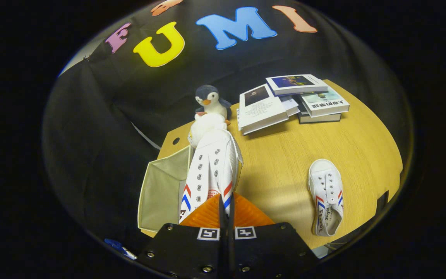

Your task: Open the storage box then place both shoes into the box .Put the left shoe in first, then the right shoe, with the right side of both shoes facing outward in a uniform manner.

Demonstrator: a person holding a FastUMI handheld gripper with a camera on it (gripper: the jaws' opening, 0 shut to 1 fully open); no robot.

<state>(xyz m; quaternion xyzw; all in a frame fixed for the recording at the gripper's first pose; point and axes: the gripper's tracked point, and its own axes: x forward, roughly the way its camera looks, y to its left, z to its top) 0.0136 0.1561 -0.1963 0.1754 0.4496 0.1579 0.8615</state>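
The gripper (226,201) is closed on a white shoe (211,170) held above the open storage box (163,190); a second shoe (325,195) lies at three o'clock.

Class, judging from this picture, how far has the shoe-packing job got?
Done: the storage box stands open. In hand: the gripper is shut on one shoe, held above the box edge. Left: placing it, then the other shoe lying on the table.
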